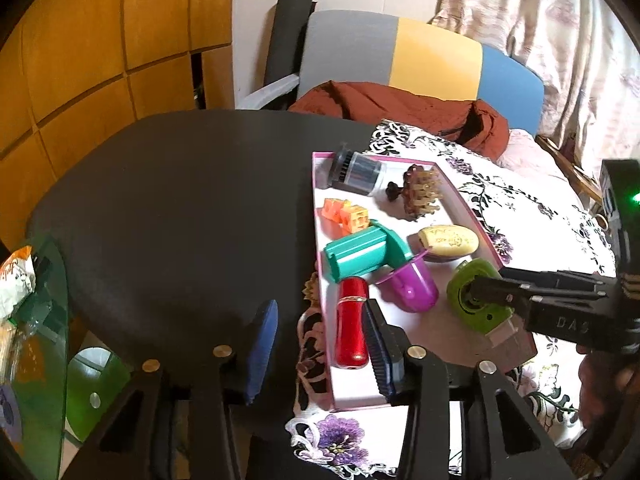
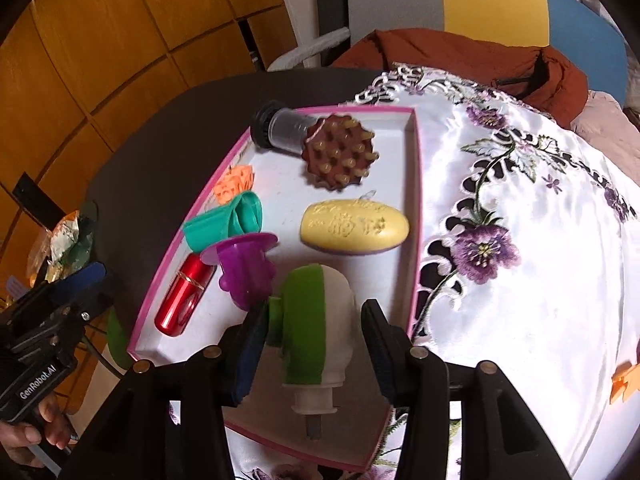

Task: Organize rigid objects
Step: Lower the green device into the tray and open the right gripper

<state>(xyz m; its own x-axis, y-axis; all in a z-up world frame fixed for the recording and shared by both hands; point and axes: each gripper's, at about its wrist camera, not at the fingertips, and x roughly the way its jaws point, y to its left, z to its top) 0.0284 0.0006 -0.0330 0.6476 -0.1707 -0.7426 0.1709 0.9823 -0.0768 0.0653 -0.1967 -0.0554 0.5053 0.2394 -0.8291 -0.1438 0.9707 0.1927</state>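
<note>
A pink-rimmed white tray [image 2: 416, 216] lies on the table and holds several rigid objects: a red tube [image 2: 182, 300], a purple cup [image 2: 246, 270], a teal roller [image 2: 222, 226], orange dice [image 2: 234, 184], a yellow oval block [image 2: 354, 224], a brown spiked massager [image 2: 340, 156] and a clear jar [image 2: 280, 128]. My right gripper [image 2: 316, 340] is open, its fingers either side of a green and white object [image 2: 316, 320] lying in the tray. My left gripper [image 1: 320, 344] is open and empty at the tray's [image 1: 320, 200] near left edge, one finger beside the red tube [image 1: 352, 324].
A white cloth with purple flowers [image 2: 520, 240] covers the table's right side; the left part is bare black tabletop [image 1: 180, 200]. An orange piece [image 2: 624, 384] lies on the cloth at right. A chair with a rust-coloured garment [image 1: 400, 108] stands behind. A glass shelf with packets [image 1: 24, 300] is at left.
</note>
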